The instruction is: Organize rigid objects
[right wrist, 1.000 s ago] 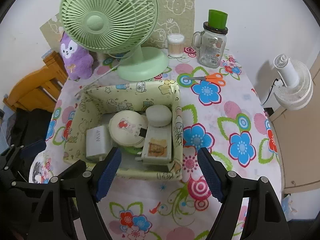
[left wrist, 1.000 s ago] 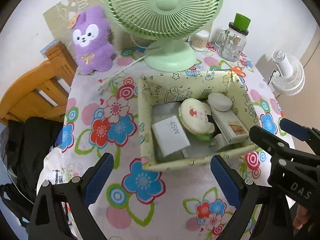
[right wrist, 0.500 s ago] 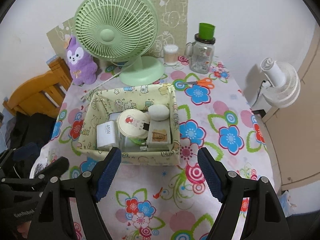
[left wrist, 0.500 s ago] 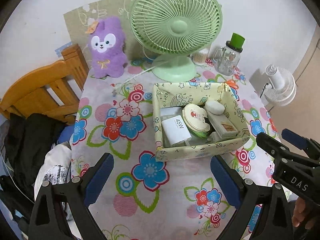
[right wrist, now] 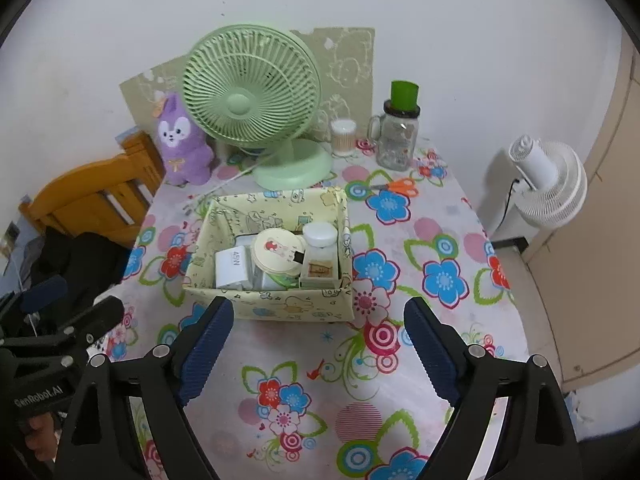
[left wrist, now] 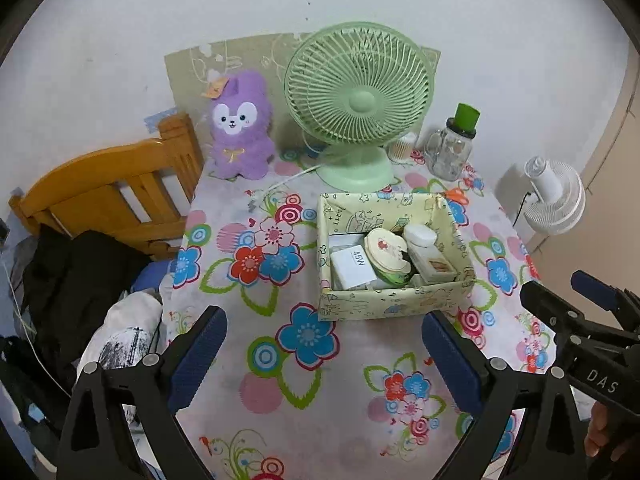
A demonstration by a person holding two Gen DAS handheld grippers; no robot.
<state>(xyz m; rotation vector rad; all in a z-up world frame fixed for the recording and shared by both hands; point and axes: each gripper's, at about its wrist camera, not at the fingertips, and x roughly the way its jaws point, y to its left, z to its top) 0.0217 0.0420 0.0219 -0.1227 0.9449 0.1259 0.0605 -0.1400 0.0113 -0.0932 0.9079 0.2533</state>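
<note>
A pale yellow cartoon-print box (left wrist: 394,303) (right wrist: 280,306) sits on the flowered tablecloth. In it lie a white 45W charger (left wrist: 352,266) (right wrist: 234,266), a round cream tin (left wrist: 386,250) (right wrist: 278,254), a white round-lidded jar (left wrist: 418,235) (right wrist: 319,235) and a small white carton (left wrist: 434,266) (right wrist: 318,270). My left gripper (left wrist: 324,356) is open and empty, held above the table short of the box. My right gripper (right wrist: 318,344) is open and empty, just in front of the box's near wall.
A green desk fan (left wrist: 358,100) (right wrist: 250,100), a purple plush (left wrist: 240,128) (right wrist: 182,140), a glass jar with green lid (left wrist: 454,148) (right wrist: 398,136), a cotton-swab tub (right wrist: 343,138) and orange scissors (right wrist: 396,186) stand at the back. A wooden chair (left wrist: 108,196) stands left, a white floor fan (right wrist: 548,184) right.
Both grippers have pulled back and up from the box, which now looks smaller and farther. Both stayed open and empty. The box contents have not moved.
</note>
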